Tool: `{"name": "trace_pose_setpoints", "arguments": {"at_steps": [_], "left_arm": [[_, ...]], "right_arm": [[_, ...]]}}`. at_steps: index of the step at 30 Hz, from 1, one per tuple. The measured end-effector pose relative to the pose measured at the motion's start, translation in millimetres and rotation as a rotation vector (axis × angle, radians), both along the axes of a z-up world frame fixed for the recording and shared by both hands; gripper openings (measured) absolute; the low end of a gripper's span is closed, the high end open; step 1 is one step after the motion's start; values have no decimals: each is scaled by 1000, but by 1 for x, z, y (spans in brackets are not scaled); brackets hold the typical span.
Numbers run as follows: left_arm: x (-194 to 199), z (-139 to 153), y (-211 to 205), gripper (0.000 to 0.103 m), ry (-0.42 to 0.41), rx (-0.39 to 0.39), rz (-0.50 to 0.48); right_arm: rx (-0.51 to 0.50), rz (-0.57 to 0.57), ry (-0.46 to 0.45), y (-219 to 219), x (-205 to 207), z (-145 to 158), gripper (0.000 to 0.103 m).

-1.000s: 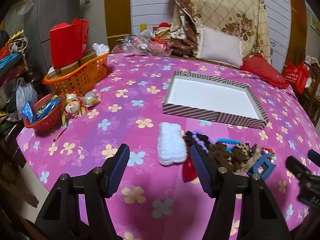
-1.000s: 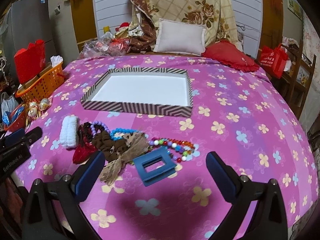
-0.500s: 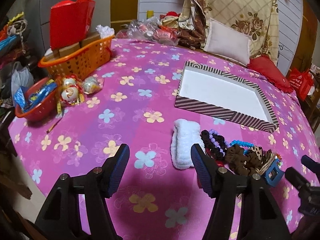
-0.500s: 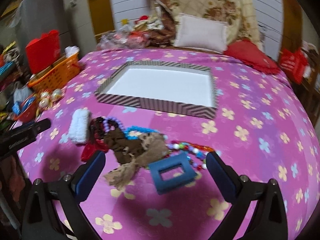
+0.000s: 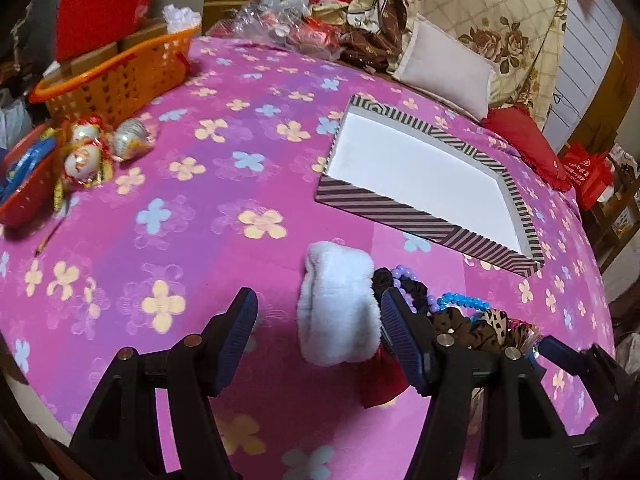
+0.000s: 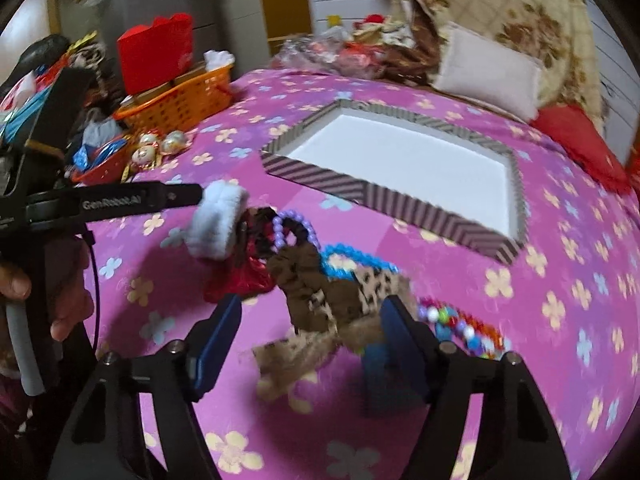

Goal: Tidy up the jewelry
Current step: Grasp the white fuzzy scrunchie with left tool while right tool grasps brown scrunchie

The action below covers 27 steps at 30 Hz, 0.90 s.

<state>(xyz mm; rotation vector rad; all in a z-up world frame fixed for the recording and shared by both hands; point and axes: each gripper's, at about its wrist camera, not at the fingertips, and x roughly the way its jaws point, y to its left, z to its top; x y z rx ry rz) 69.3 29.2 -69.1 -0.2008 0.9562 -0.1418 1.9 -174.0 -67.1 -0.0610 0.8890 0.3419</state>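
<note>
Left wrist view showed the left gripper (image 5: 316, 324) with its jaws standing wide over the pink flowered bedspread (image 5: 192, 208), the fluffy white plush scrunchie (image 5: 338, 312) lying between the blue pads but not pressed by either; the right-hand pad sat just beside the scrunchie's edge, the other pad well clear. Beyond it lay the shallow striped cardboard tray with a white floor (image 5: 384, 206), holding nothing that could be seen.

From the right wrist view, the right gripper (image 6: 310, 334) had its jaws closing around the brown leopard-print fabric scrunchie (image 6: 320, 292), with no firm pinch visible yet. That piece sat in a tangled heap: a purple bead bracelet (image 6: 294, 220), a turquoise bead bracelet (image 6: 352, 254), a dark red scrunchie (image 6: 240, 276), a blue rectangular plastic clip (image 6: 374, 356) partly hidden behind the pad, and a multicoloured bead string (image 6: 464, 326) just to the side.

The likeliest trouble was in that heap. As the pieces overlapped, closing on the leopard fabric could catch a bead strand too, so a lift might drag neighbours along and scatter them short of the tray. The frame was blurred, suggesting a fast approach, which could make a pad shove the pile instead of straddling it. On the other side, the off-centre scrunchie could roll away or be nipped only at its fluffy edge and slip out.
</note>
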Motion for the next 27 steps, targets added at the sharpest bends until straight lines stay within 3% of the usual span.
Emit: {"name": "trace_pose_setpoints", "arguments": {"at_steps": [4,8,14,15,16,17,18,22,27], "left_arm": [[8,-4,1,58,13,-13,11],[14,-11,-4,58,32,-5,-9],[21,-26,-10,58,71,-4,-37],[21,-28,-11,58,72,-2,-39],[22,-31,-12,57,71,5,-44],[22,-32,-13,49,64,7,-51],[21,-33,-13,33,61,6,-56],[21,-32,-13,21,48,-5,-78],[16,-22,-5,15,28,-34,-81]], "right_arm": [[-49,95,22,17,18,-8,67],[-124,173,59,30,29,-27,66],[-177,185,98,33,43,-46,65],[-184,185,103,33,46,-49,58],[-183,186,109,32,47,-51,45],[-181,182,116,32,48,-54,42],[-169,179,117,30,48,-54,39],[-122,168,117,27,46,-52,24],[-38,144,84,17,38,-37,22]]}}
